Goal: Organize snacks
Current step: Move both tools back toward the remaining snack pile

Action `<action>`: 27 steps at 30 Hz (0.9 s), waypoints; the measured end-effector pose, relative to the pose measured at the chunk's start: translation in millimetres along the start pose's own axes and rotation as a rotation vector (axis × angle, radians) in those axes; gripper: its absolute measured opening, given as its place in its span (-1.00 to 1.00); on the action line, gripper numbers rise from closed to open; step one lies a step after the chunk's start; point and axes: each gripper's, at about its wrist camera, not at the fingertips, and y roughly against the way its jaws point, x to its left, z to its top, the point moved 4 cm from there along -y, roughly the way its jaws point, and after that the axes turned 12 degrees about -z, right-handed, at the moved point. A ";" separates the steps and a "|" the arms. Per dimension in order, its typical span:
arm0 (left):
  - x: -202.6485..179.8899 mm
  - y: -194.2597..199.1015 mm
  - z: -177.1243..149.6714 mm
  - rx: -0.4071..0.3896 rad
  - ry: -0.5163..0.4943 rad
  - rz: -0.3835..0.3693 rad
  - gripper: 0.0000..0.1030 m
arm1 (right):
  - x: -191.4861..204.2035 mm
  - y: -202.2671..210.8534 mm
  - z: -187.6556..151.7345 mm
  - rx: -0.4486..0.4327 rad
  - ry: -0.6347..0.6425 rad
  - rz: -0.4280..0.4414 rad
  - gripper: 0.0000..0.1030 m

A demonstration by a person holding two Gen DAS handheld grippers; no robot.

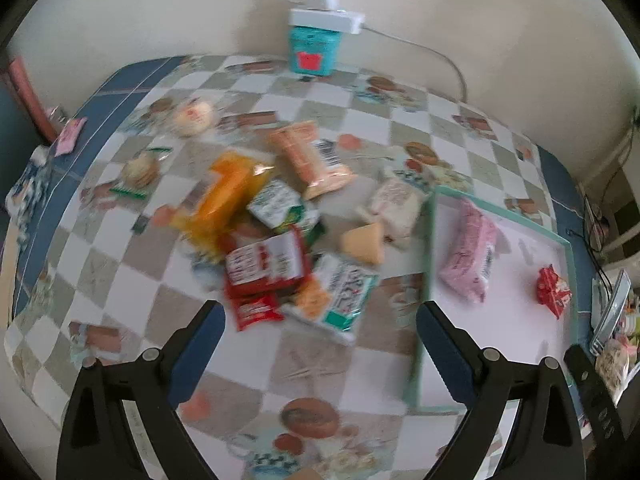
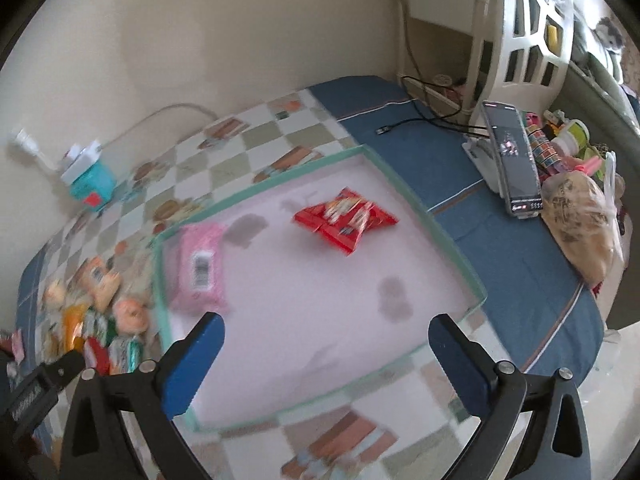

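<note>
Snacks (image 1: 276,236) lie heaped left of tray (image 1: 430,240), just ahead of left gripper (image 1: 320,332), nearer; both grippers, right (image 2: 326,344) included, gape empty.

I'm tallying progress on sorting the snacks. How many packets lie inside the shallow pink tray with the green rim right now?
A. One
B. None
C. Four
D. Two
D: only the pink wrapped packet and the red crinkled packet lie inside the shallow pink tray with the green rim; the other snacks sit in a pile on the chequered tablecloth beside it.
</note>
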 end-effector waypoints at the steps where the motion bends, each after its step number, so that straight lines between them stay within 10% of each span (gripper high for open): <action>1: 6.6 1.5 -0.9 0.001 0.015 0.001 0.88 | 4.8 3.0 -5.3 -0.002 0.014 0.005 1.00; 16: 94.5 -23.6 60.9 -0.009 0.244 0.054 0.88 | 154.0 4.1 10.5 -0.012 0.131 0.205 1.00; 27: 142.7 -42.3 40.7 0.059 0.374 0.000 0.88 | 203.7 -10.6 -37.7 0.064 0.283 0.183 1.00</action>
